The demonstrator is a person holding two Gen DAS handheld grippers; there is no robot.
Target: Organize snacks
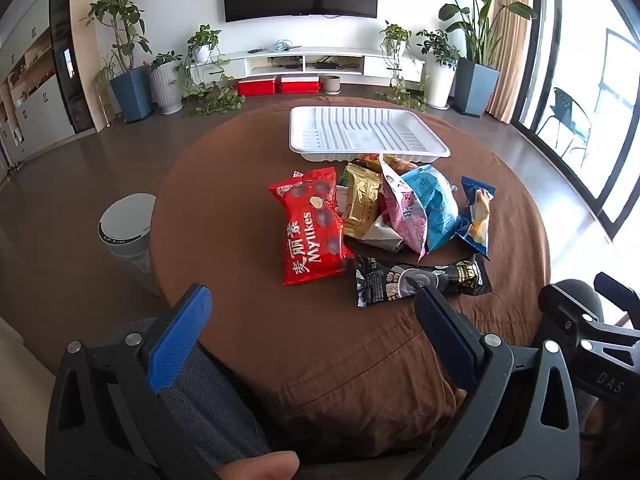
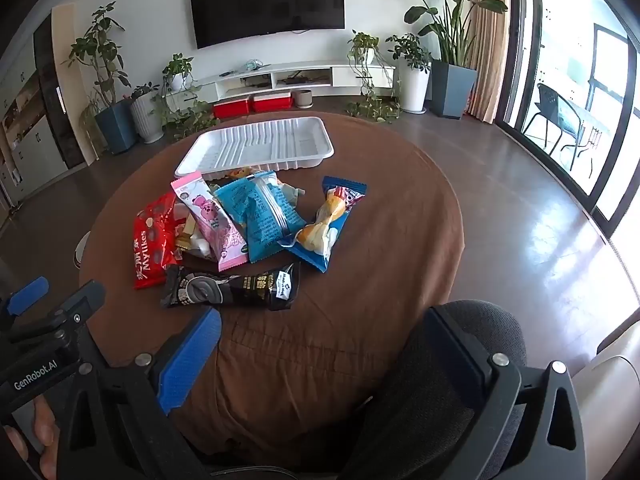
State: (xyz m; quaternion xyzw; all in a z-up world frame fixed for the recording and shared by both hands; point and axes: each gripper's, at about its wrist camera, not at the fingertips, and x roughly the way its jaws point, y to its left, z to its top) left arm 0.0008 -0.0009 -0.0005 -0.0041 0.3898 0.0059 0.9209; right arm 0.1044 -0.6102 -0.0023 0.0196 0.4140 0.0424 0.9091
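Step judged: start, nothing sorted yet. Left tongs [image 1: 312, 340] and right tongs [image 2: 324, 356] spread wide, nothing gripped, both held over near tabletop [image 1: 224, 200] edge.

Snack pile [image 1: 384, 208] ahead of both tongs; empty tray [image 1: 368, 132] beyond it.

Black pack [image 1: 420, 280] nearest, just ahead of tongs, flat, long axis crosswise to them.

Next move likely needed: tongs lowered over black pack's narrow width, closed, pack carried to tray.

A round table [image 1: 248, 344] under a brown cloth carries a white tray [image 1: 366, 134] at its far side and a heap of snack packets [image 1: 384, 216] just before it.
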